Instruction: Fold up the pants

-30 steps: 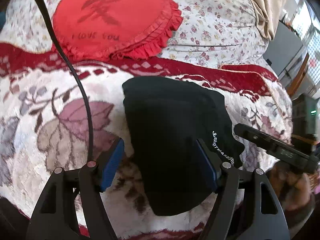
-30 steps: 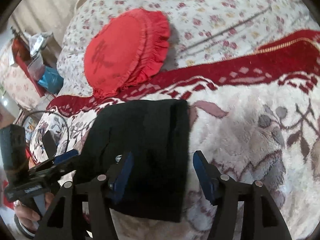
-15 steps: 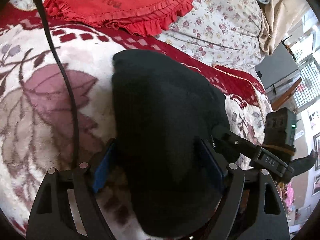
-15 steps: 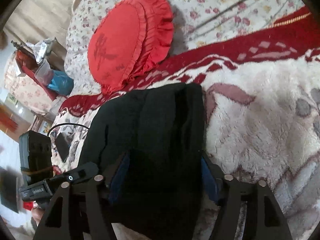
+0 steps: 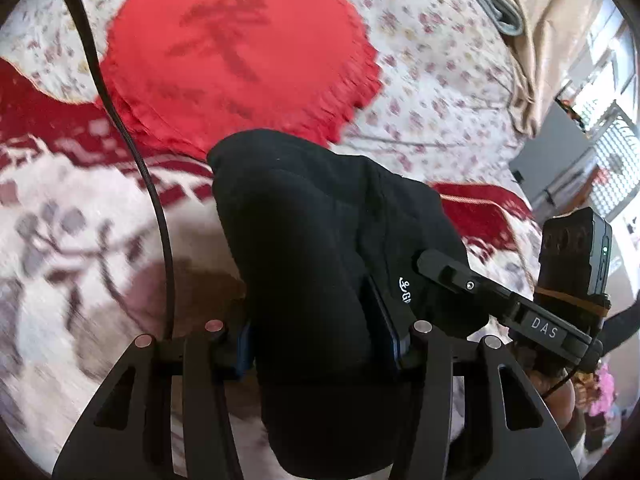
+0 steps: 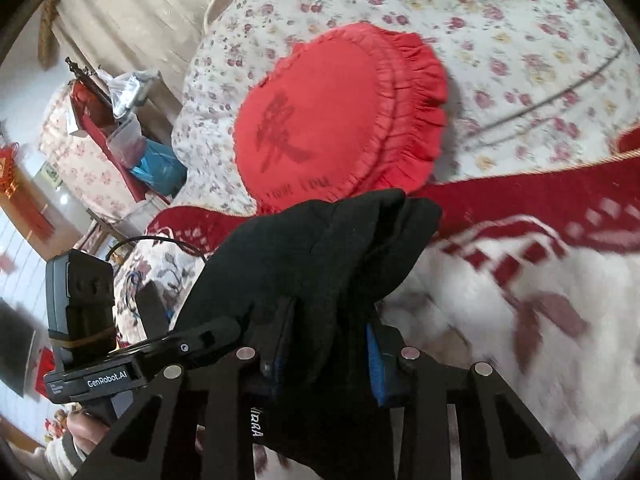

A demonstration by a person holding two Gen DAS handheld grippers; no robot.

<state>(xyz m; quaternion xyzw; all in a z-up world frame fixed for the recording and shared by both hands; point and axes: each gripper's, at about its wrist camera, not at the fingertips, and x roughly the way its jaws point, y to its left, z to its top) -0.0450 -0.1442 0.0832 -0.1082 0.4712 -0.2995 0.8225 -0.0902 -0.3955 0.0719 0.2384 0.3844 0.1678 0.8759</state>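
The left gripper [image 5: 322,334] has its blue fingers [image 5: 386,320] clenched on the folded black pants [image 5: 320,240], and the right gripper [image 6: 326,350] grips the same bundle from the other side, its fingers [image 6: 374,360] pressed into the cloth. The pants are held between the two, above the fleece blanket [image 5: 80,240] on the bed. Behind them, a red round pillow [image 5: 236,60] lies on the flowered quilt [image 6: 520,40], toward the far edge of the bed.
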